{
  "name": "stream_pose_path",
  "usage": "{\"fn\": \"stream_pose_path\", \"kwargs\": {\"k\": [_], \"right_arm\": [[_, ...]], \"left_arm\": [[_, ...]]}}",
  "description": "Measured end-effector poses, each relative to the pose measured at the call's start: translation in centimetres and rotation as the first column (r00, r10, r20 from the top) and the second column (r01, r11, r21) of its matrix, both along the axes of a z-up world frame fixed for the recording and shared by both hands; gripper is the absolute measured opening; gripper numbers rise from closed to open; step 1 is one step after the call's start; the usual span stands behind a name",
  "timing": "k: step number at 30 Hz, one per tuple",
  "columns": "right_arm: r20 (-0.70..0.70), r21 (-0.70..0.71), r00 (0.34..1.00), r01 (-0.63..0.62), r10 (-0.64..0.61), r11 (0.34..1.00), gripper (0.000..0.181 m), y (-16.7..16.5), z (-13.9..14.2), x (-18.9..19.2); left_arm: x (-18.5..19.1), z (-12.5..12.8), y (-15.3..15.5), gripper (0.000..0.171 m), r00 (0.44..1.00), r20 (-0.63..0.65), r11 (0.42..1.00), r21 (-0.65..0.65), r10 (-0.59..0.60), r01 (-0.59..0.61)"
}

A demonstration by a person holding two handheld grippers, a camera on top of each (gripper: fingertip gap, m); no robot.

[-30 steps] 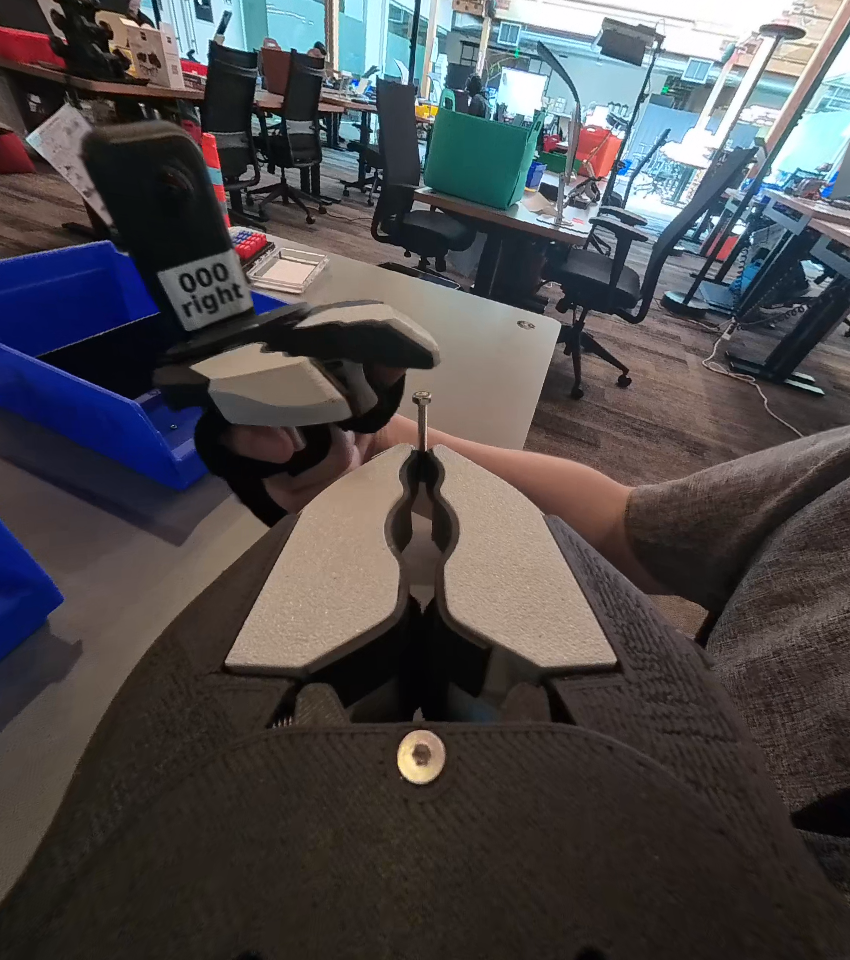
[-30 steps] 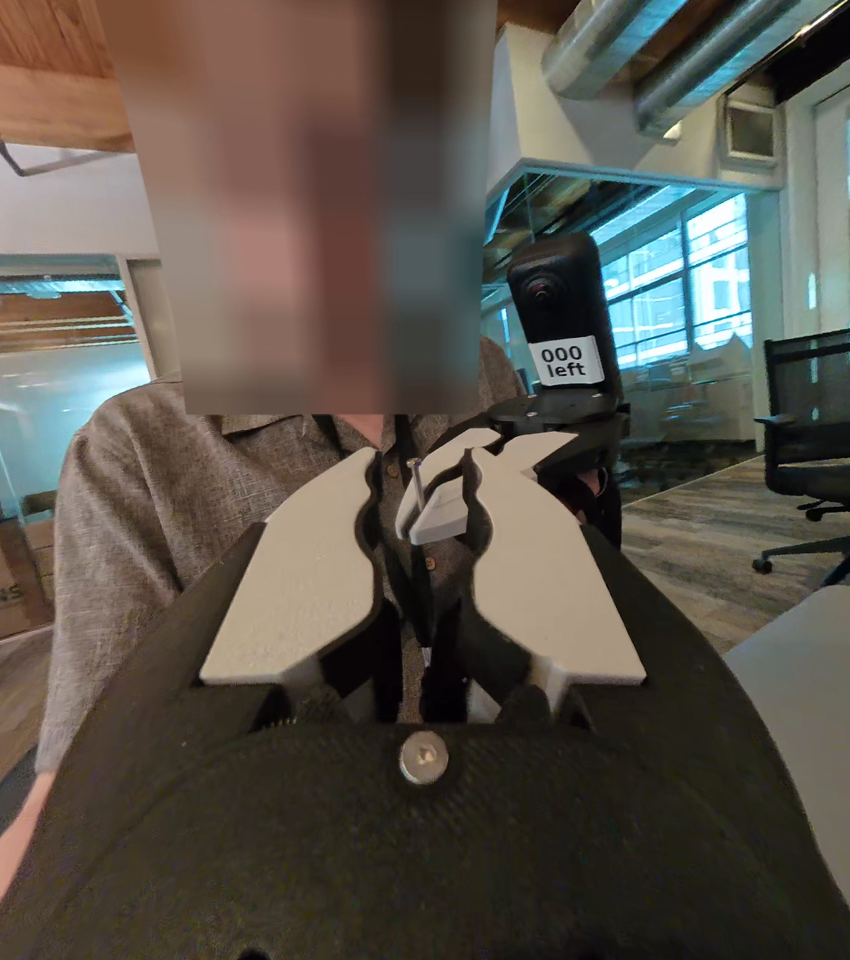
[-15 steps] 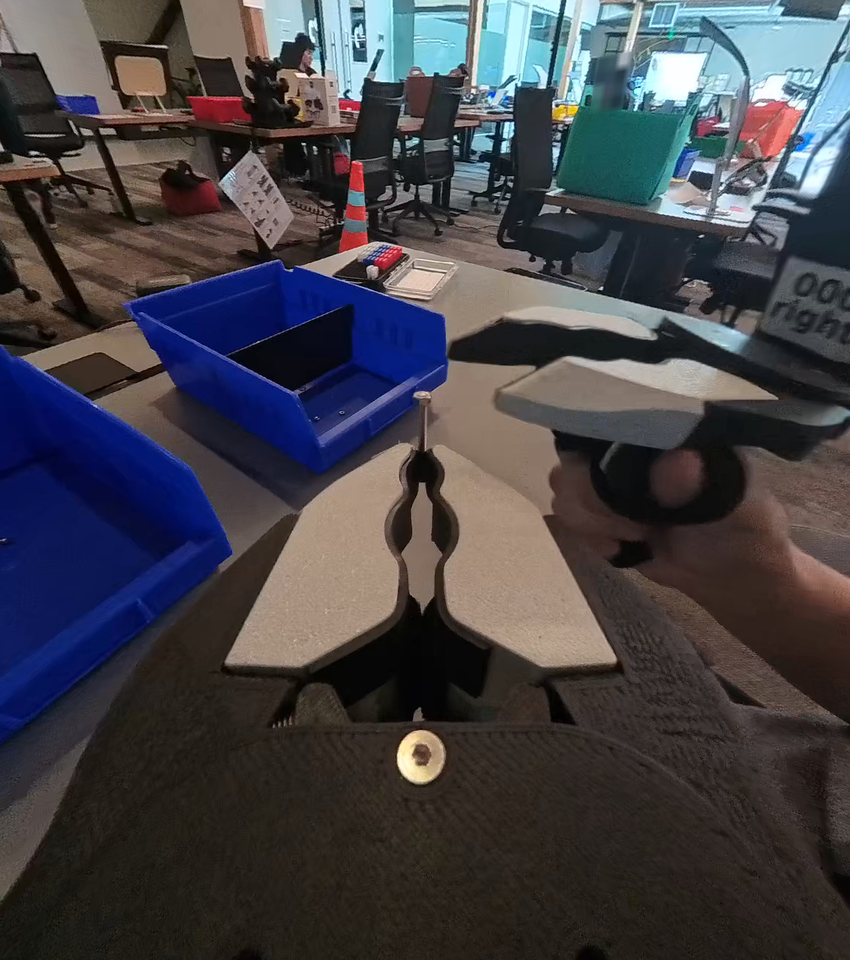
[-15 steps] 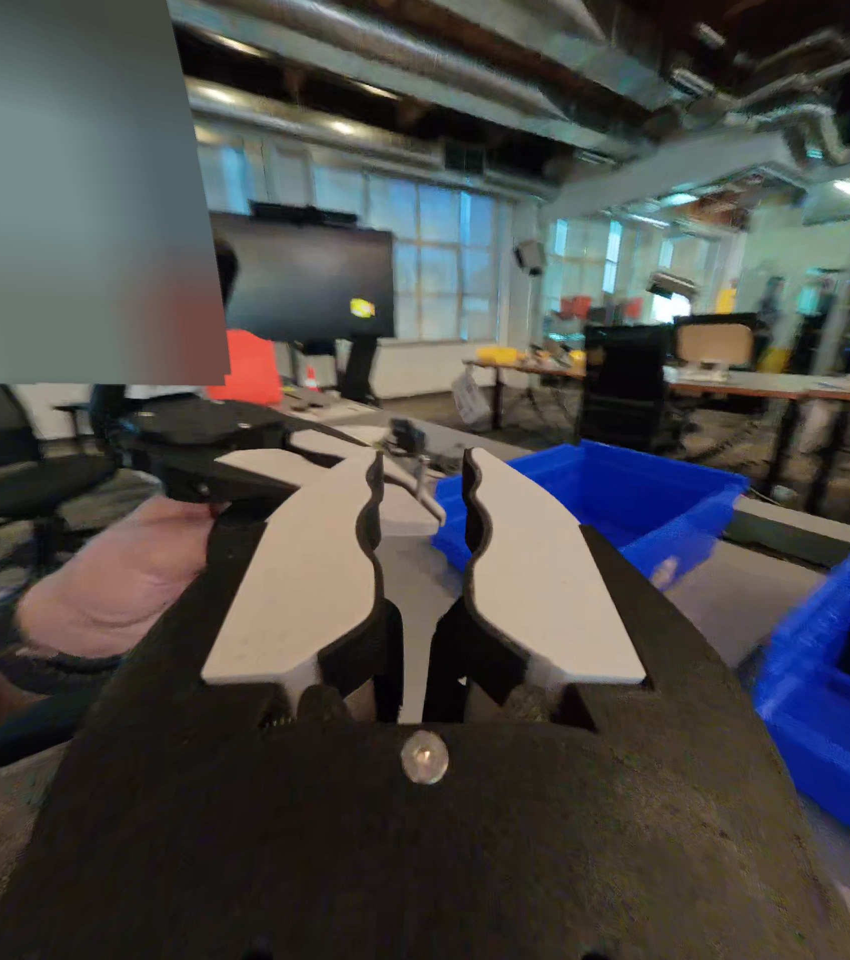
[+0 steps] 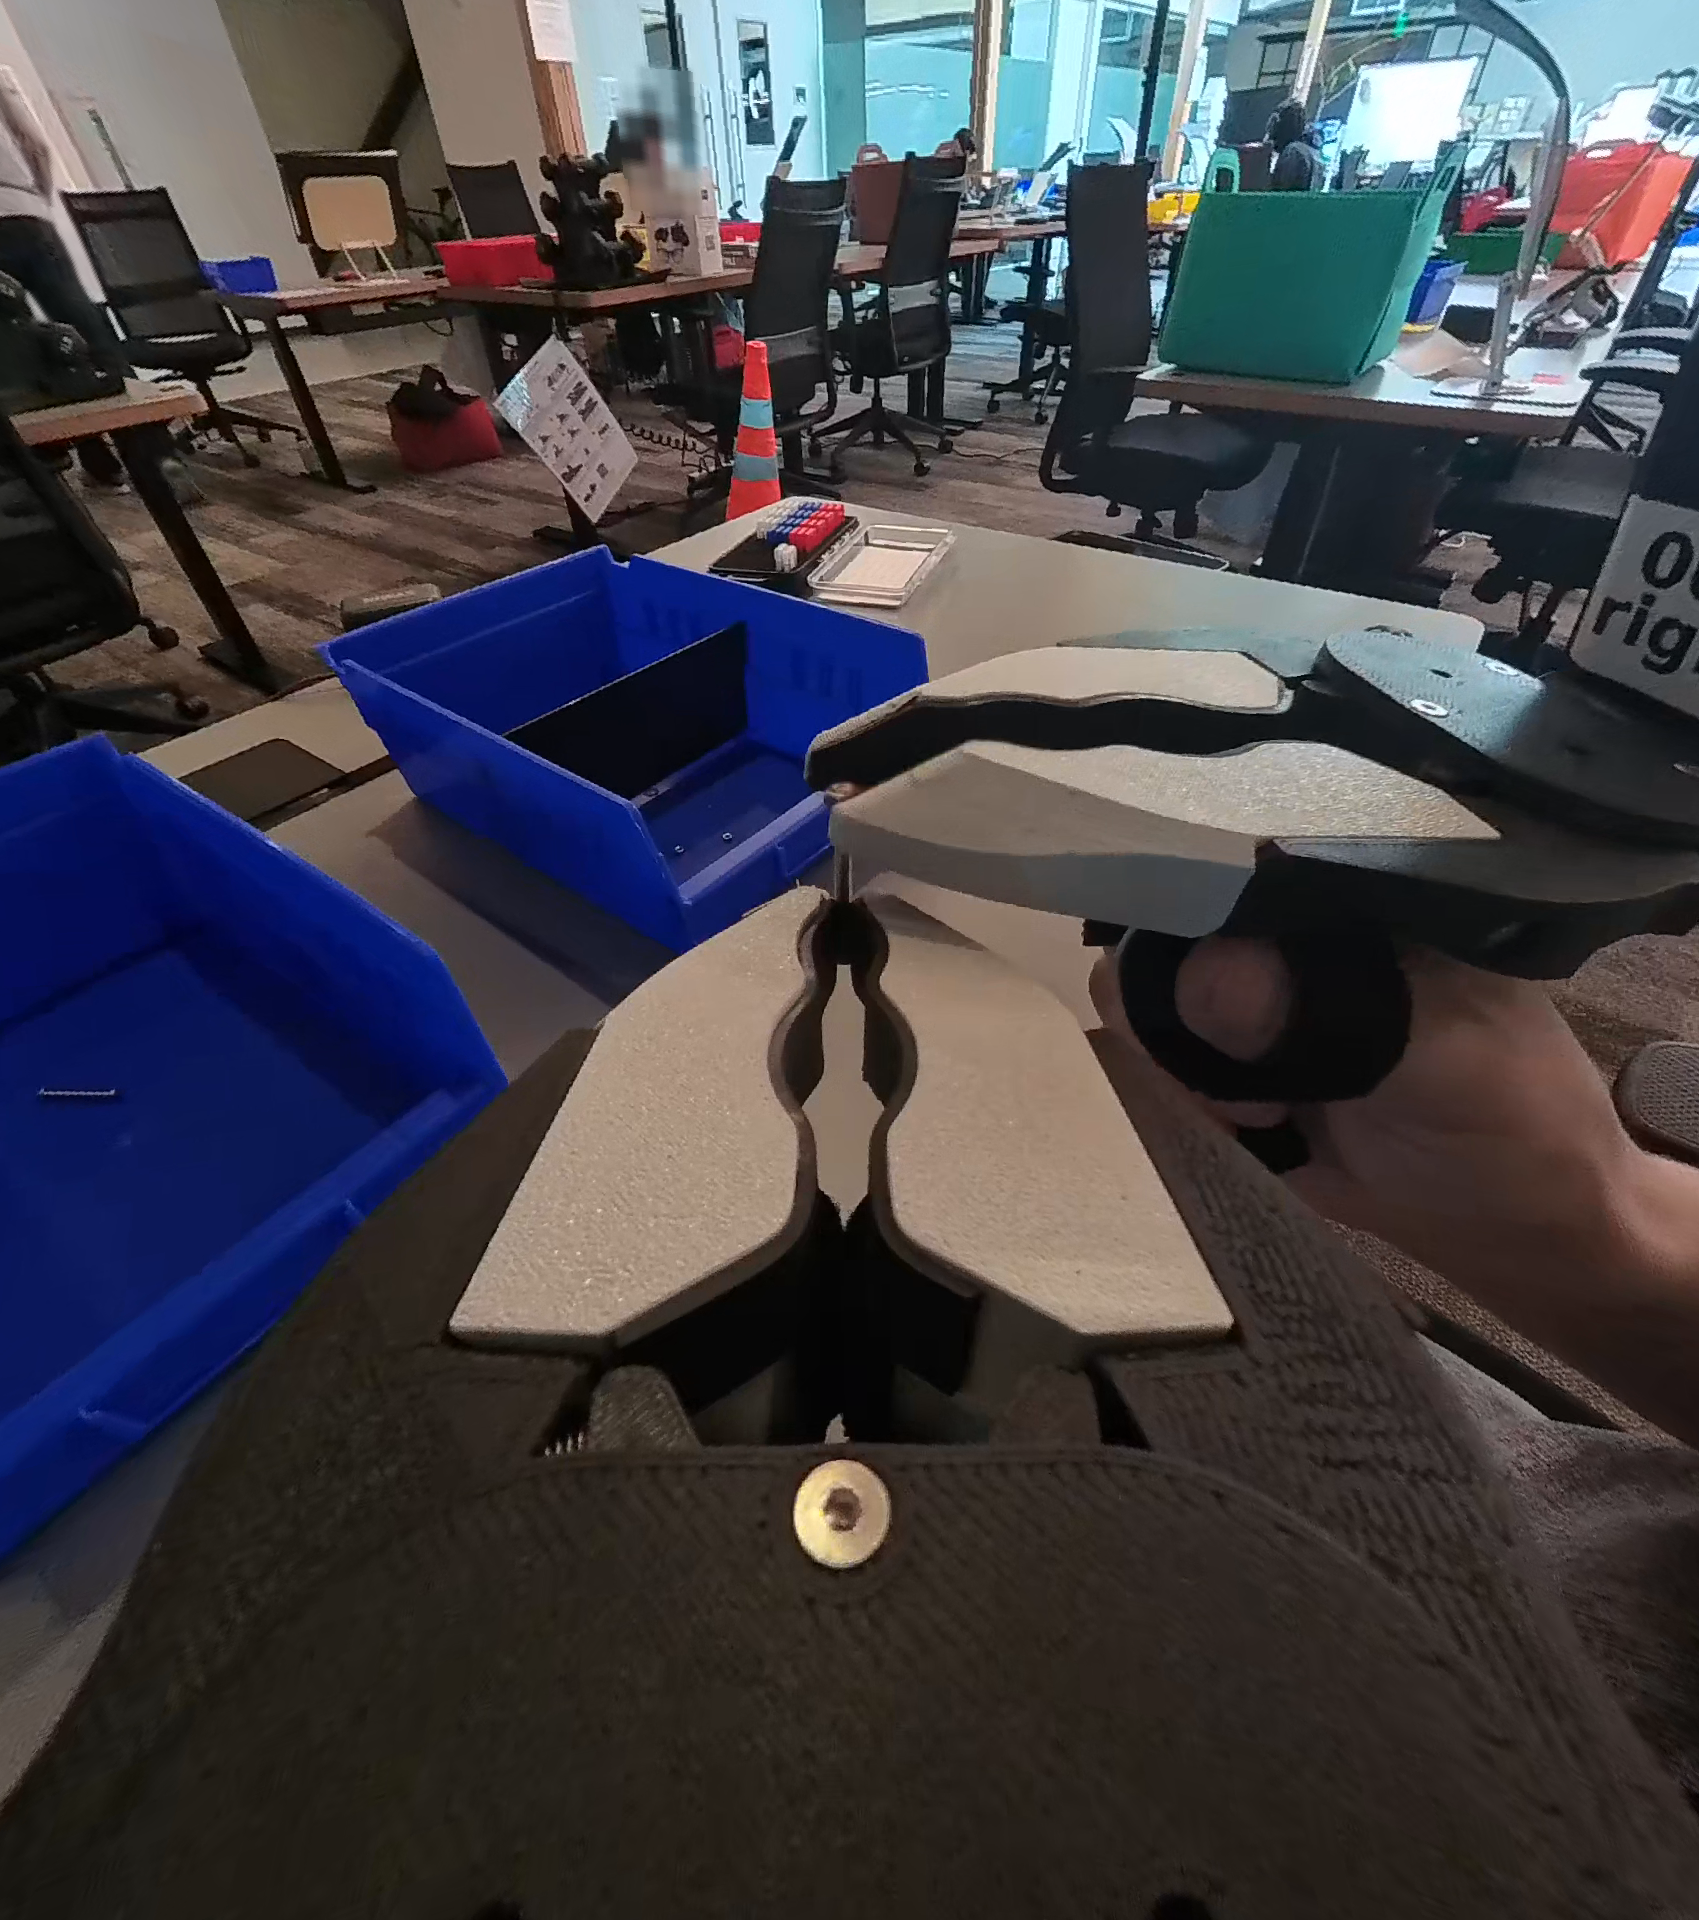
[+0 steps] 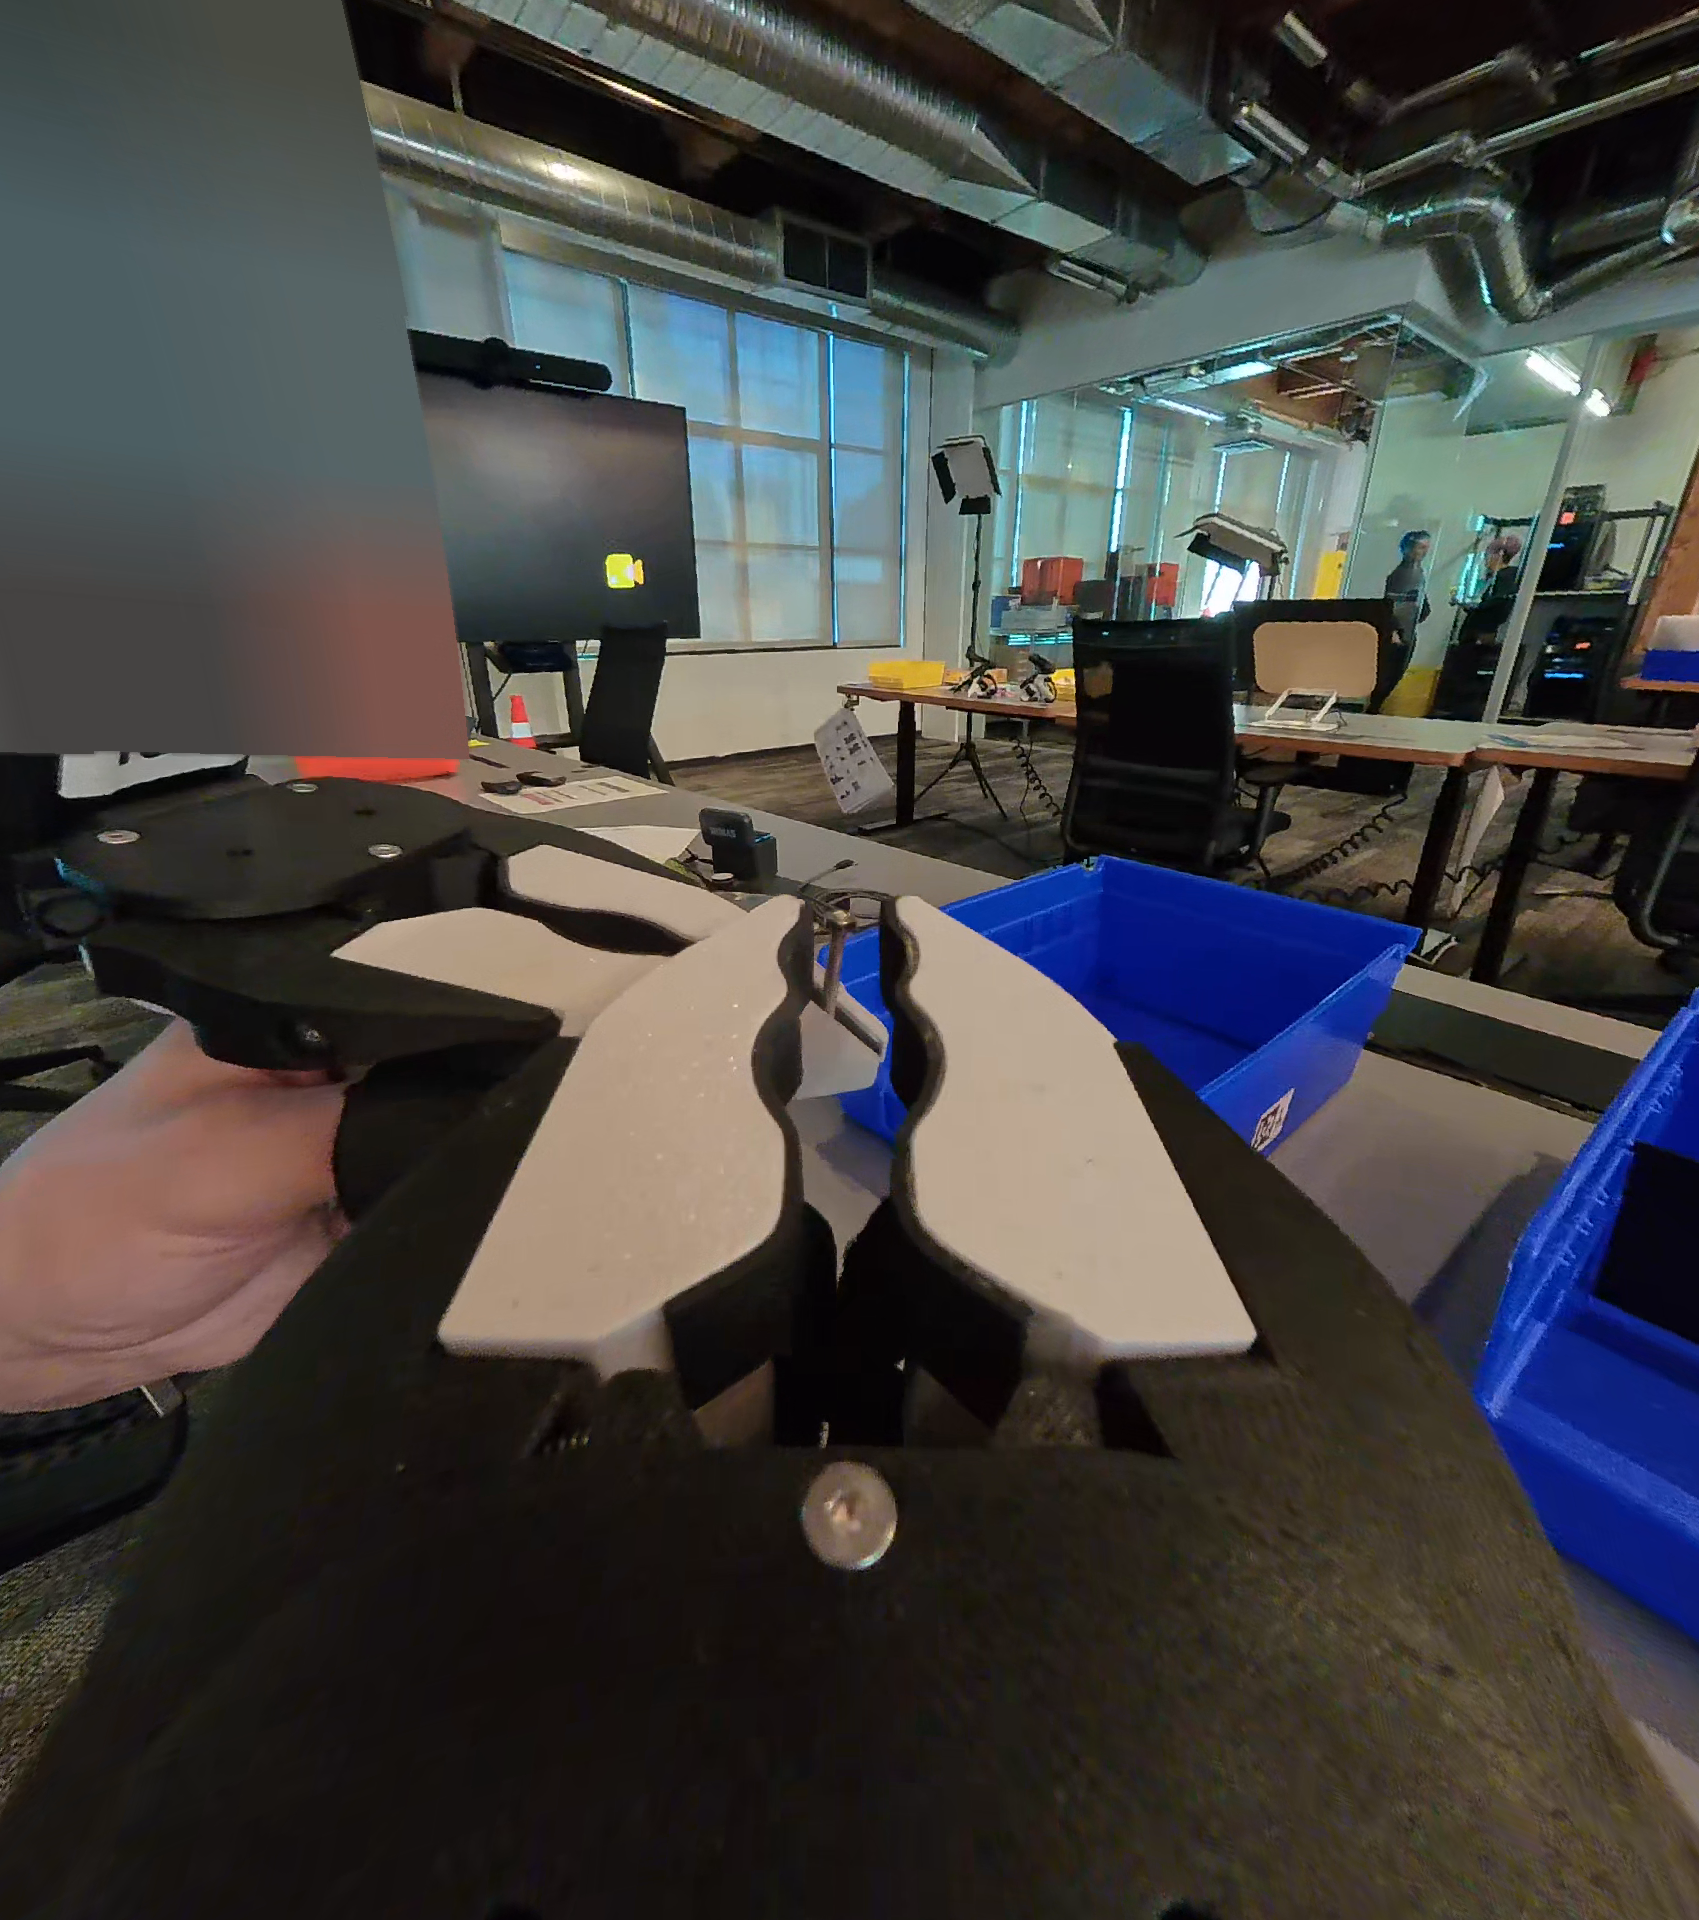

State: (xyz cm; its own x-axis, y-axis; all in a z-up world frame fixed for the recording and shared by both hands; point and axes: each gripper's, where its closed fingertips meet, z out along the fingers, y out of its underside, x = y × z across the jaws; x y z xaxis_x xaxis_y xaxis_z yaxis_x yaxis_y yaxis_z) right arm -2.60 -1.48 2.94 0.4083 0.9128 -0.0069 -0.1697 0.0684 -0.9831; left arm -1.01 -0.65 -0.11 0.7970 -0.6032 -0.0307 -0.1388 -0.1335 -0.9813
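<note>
The left gripper [image 5: 843,914] has its jaws pinched together on a thin screw [image 6: 829,961], which stands up from the tips. Half a second ago the screw stood clear in the open; now the right gripper [image 5: 840,800] has come in from the right, and its fingertips sit over the screw's head. In the right wrist view the screw shows in the narrow gap between the right gripper's fingers [image 6: 658,1122], which are parted and not clamped (whether they touch the screw I cannot tell). Both grippers hang above the grey table [image 5: 1084,603]. A blue bin [image 5: 471,707] with a black divider lies just beyond them. A second blue bin [image 5: 14,852] at the left holds another small screw [image 5: 76,1092].
</note>
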Motion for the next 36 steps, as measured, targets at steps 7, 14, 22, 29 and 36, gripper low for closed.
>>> {"fn": "stream_pose_path", "kwargs": {"k": [7, 14, 22, 29, 36], "right_arm": [[0.007, 0.008, 1.0, -0.011, 0.011, 1.0, 0.005, -0.1, 0.0, 0.0], [-0.006, 0.017, 0.939, -0.344, 0.344, 0.939, 0.004, -1.0, 0.7, 0.3], [-0.167, -0.021, 0.09, -0.996, 0.982, 0.088, 0.005, -3.5, 1.5, 3.2], [-0.178, 0.011, -0.493, -0.867, 0.852, -0.499, 0.005, -5.1, 1.9, 5.3], [-0.216, 0.076, -0.554, -0.83, 0.804, -0.552, 0.005, -5.0, 2.2, 4.9]], "left_arm": [[0.2, 0.0, -0.1, 0.003, 1.0, -0.002, 1.0, 0.001, -0.006, 0.006], [0.8, 0.7, -0.8, 0.002, 0.997, 0.032, 0.997, 0.002, -0.074, 0.074], [3.5, 1.4, -3.1, 0.002, 0.948, 0.161, 0.956, -0.059, -0.275, 0.287], [5.4, 1.8, -4.7, 0.002, 0.885, 0.265, 0.906, -0.079, -0.383, 0.415], [5.0, 2.0, -4.7, 0.002, 0.871, 0.297, 0.898, -0.081, -0.393, 0.433]]}}
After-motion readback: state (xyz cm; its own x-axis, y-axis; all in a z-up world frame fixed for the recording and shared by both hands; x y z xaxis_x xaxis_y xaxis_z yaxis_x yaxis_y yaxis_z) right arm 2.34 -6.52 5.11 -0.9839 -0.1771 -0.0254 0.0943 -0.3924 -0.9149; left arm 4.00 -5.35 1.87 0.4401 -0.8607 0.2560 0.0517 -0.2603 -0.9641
